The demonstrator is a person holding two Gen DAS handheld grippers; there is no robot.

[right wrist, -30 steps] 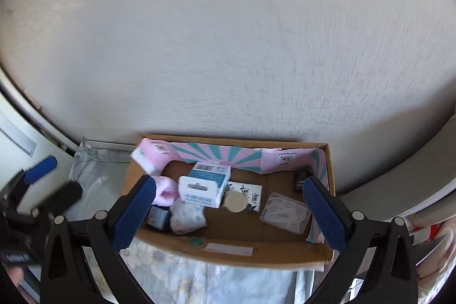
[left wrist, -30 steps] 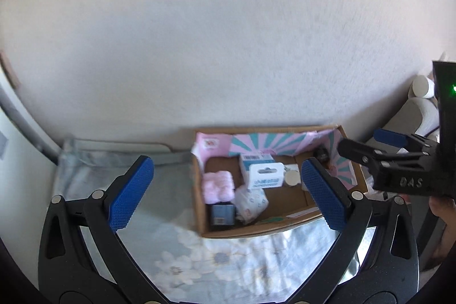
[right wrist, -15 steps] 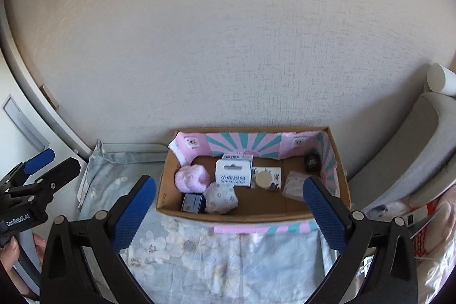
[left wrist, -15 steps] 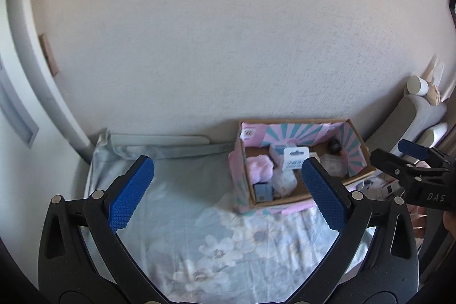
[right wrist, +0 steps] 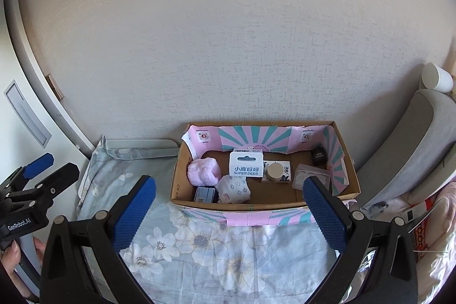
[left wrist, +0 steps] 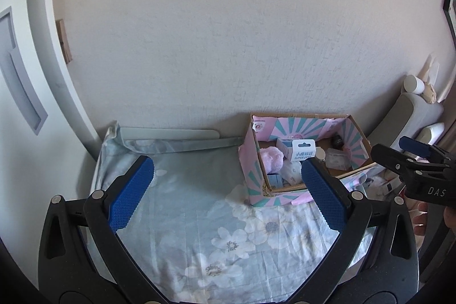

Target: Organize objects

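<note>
Cardboard box (right wrist: 263, 202) on the bed looks light and crushable, best gripped by its stiff near rim; both grippers' fingers (right wrist: 134, 214) gape wide, empty.

a table (right wrist: 94, 184) stands against a pale textured wall (right wrist: 228, 47), covered by a light blue cloth with white flowers (right wrist: 199, 241). the cloth's far left corner is folded back, baring a strip of the pale table top (left wrist: 168, 134) along the wall. on the cloth, at the far right against the wall, sits an open cardboard box with pink and teal striped flaps (right wrist: 256, 204); its front flap hangs down flat onto the cloth. the box rests directly on the cloth and holds several small things. the near and left parts of the cloth carry nothing else visible.
</note>
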